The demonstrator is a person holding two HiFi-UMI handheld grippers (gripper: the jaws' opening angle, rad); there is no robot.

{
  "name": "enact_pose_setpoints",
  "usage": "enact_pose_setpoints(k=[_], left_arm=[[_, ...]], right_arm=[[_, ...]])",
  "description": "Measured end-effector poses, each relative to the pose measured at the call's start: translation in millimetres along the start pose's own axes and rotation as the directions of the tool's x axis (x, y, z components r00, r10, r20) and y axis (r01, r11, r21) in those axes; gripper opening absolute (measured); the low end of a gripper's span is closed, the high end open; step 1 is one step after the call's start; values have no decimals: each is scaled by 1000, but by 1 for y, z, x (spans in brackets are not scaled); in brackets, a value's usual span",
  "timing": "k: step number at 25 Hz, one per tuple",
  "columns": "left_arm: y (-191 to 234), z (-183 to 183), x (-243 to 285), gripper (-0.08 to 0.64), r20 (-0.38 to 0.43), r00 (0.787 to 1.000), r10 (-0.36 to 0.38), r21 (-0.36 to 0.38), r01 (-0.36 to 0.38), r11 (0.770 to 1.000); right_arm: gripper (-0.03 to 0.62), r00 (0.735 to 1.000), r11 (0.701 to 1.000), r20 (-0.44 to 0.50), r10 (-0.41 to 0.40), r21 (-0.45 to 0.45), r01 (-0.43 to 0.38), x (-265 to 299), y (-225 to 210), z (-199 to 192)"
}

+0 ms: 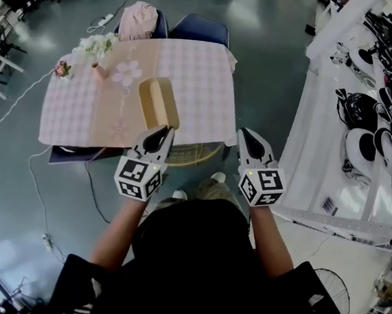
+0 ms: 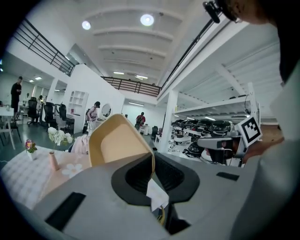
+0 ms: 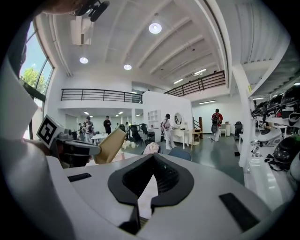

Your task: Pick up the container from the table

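**Desk:** Where is the container in this shot?

**Photographer:** The tan container [image 1: 158, 102] hangs tilted in the air over the pink-checked worktop [image 1: 203, 84]. The left claw [image 1: 158, 135] is the only thing touching it.

**Desk:** How is that claw holding it?

**Photographer:** It is clamped tight on one thin wall of the container. The left gripper view shows the wall pinched between the two jaws.

**Desk:** And the other hand?

**Photographer:** The right claw [image 1: 251, 141] has its jaws pressed together with nothing between them. It is held up beside the left one, off the worktop's near right corner and apart from the container.

**Desk:** What else is in the frame?

**Photographer:** A vase of white flowers [image 1: 98, 48] stands at the worktop's far left corner. Two chairs [image 1: 200, 29] sit at the far side, one draped with a pink garment [image 1: 138, 19]. White shelving [image 1: 326, 96] stacked with dark and white gear runs along the right. A few people stand far off in the hall behind.
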State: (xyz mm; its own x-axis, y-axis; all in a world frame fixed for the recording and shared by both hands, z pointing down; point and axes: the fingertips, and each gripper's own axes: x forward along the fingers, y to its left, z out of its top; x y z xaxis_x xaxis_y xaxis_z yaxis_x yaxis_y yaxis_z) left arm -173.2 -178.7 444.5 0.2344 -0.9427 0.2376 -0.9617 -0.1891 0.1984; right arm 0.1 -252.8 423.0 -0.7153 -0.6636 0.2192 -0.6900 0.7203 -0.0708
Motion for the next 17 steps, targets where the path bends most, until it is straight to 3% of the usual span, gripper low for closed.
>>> enact_pose_setpoints(k=[17], left_arm=[[13, 15, 4, 18, 37, 999, -4, -10, 4, 1000]], right_arm=[[-2, 1000, 1000, 1, 28, -13, -28, 34, 10, 3]])
